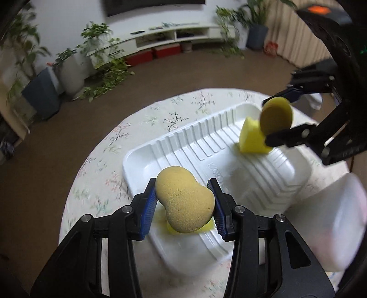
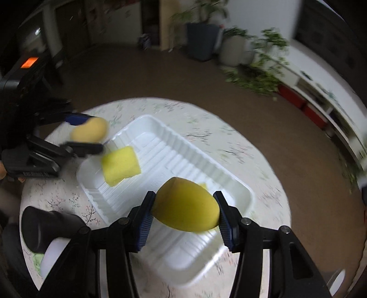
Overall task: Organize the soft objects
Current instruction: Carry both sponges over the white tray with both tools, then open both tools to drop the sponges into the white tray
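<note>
two held sponges [image 1: 184, 199] [image 2: 187, 205], two block sponges [image 1: 251, 137] [image 1: 204, 228] in tray [image 1: 183, 146]

A home living room. A low white media shelf [image 1: 169, 34] runs along the wall beneath a dark screen [image 1: 153, 5]. Potted plants [image 1: 68, 68] stand on brown carpet [image 1: 160, 80].

Potted plants [image 1: 68, 68] — white shelf [image 1: 160, 36]

tray [image 1: 183, 151] white, ribbed. gourd-shaped sponge [image 1: 183, 201] tan-yellow. egg-shaped sponge [image 2: 185, 206] mustard yellow. block sponge [image 2: 120, 165] bright lemon yellow. bench cloth [image 1: 110, 165] off-white with faded floral sprigs in grey, pink, green. left gripper [image 1: 183, 206] and right gripper [image 2: 183, 213] black with blue pads. floor brown. storage boxes [image 1: 151, 55] red.
</note>
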A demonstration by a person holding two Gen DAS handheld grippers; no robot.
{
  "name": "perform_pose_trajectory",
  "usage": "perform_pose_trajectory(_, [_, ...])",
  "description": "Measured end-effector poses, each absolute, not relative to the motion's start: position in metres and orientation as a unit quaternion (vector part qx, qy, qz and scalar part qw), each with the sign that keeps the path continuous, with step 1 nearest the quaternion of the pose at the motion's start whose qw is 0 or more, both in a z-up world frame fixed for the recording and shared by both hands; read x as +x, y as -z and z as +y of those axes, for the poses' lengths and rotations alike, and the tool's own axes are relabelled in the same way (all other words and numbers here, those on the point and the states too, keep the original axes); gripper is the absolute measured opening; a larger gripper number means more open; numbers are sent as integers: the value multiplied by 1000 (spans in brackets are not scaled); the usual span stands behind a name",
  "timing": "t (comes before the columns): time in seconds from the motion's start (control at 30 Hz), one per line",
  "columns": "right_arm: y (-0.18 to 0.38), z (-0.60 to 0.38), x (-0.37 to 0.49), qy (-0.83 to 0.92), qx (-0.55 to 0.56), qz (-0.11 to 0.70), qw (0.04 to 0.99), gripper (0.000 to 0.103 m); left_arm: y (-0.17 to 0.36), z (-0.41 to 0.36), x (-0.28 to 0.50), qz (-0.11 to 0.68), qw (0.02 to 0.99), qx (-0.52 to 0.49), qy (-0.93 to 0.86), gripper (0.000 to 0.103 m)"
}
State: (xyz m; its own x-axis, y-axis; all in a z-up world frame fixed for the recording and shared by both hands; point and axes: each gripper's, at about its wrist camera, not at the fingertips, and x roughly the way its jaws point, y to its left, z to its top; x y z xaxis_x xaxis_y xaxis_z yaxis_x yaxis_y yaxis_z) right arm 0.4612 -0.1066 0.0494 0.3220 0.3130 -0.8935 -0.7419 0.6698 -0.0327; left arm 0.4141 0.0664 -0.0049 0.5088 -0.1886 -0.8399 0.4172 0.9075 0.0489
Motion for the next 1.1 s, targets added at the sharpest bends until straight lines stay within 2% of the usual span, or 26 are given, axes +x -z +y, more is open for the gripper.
perform_pose_trajectory(0.2, [-2, -76, 469, -353, -292, 494, 739, 55, 31, 51, 425, 481, 843, 142, 194, 42])
perform_pose_trajectory(0.5, [0, -53, 476, -369, -310, 482, 731, 56, 43, 48, 429, 486, 842, 139, 191, 48])
perform_pose_trajectory(0.53, [0, -53, 477, -370, -309, 483, 731, 56, 43, 48, 429, 488, 840, 141, 190, 50])
perform_pose_trajectory(0.63, [3, -53, 477, -366, -313, 484, 731, 58, 43, 48, 428, 485, 842, 139, 188, 67])
perform_pose_trajectory(0.73, [4, -52, 477, -364, -315, 483, 731, 60, 43, 50, 428, 484, 845, 130, 188, 75])
perform_pose_trajectory(0.9, [3, -54, 476, -362, -314, 481, 734, 66, 37, 55, 429, 478, 852, 119, 180, 77])
perform_pose_trajectory(1.1, [-6, -60, 471, -360, -309, 470, 744, 67, 24, 61, 427, 463, 862, 106, 177, 81])
